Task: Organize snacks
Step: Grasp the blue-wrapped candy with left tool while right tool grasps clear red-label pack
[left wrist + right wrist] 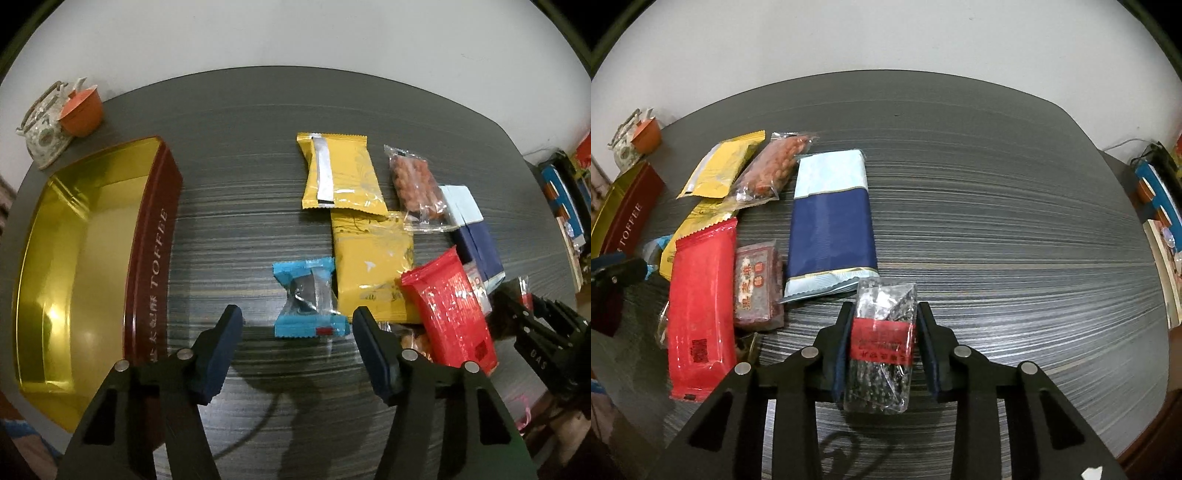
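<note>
We are holding the left gripper [297,325] with its fingers spread wide and grasping nothing, hovering above the dark striped surface [240,177]. Just ahead of its fingertips a small blue-wrapped candy [308,297] is lying flat, between the two fingers' line but not touched by either. To the left, the open toffee tin [92,266] is sitting with its gold inside showing and nothing in it that we can make out. Beyond the candy two yellow packets [341,173] are lying end to end, a clear bag of peanuts [413,184] is resting beside them, and a red packet [448,314] is lying to the right of the candy, overlapping the nearer yellow one.

We are clamping the right gripper [881,345] on a clear pack of dark seeds with a red band [881,345], both fingers pressing its sides, with its far end pointing away from us. Just beyond it a long blue and pale wrapper [831,221] is lying on the surface, and a small dark red block [757,288] is sitting between that wrapper and the red packet. A teapot and orange cup [79,107] are standing in the far left corner.
</note>
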Demonstrator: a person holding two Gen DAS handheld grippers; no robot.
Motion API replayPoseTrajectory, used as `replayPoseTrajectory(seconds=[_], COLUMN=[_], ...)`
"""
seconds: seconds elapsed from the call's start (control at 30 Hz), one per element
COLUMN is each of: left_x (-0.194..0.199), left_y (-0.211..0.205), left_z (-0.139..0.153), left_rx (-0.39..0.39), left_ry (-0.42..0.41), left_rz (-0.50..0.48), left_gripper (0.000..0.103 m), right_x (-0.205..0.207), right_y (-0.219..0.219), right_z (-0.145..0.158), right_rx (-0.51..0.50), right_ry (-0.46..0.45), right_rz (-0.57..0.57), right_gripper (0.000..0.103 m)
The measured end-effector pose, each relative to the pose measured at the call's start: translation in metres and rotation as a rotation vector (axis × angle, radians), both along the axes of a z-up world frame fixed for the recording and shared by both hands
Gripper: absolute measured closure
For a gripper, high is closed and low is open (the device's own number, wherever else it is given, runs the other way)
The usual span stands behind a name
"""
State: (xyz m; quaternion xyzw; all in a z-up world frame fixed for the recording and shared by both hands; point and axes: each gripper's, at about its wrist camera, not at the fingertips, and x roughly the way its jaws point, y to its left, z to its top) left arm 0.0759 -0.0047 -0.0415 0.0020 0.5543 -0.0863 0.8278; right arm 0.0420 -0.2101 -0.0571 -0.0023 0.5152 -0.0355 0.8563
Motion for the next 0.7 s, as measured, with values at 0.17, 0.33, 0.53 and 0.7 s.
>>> replayPoseTrajectory(seconds=[0.17,0.33,0.53,0.7], left_x=[0.006,0.012,0.015,0.014], left_y=[-0.001,-0.002,-0.002,-0.001], left_z=[-0.004,-0.009,-0.01,-0.011], left_rx=[-0.009,-0.006,-0.029,-0.029], left_ry=[0.02,0.025,0.027,0.025], left_rz=[-0.007,-0.003,0.009,0.004], left_gripper=[0.041,0.044,0.062,0.063], right_x=[-0.001,-0.001,-0.002,-0.002], right_y=[0.0,-0.001,-0.001,-0.001], right_z=[0.001,0.002,0.002,0.002], right_rx=[0.002,0.002,0.005,0.004], right_ry=[-0.003,-0.002,-0.003,-0.002], right_rz=[-0.001,0.0,-0.002,0.0], right_gripper=[0.073,0.073,0.073,0.073])
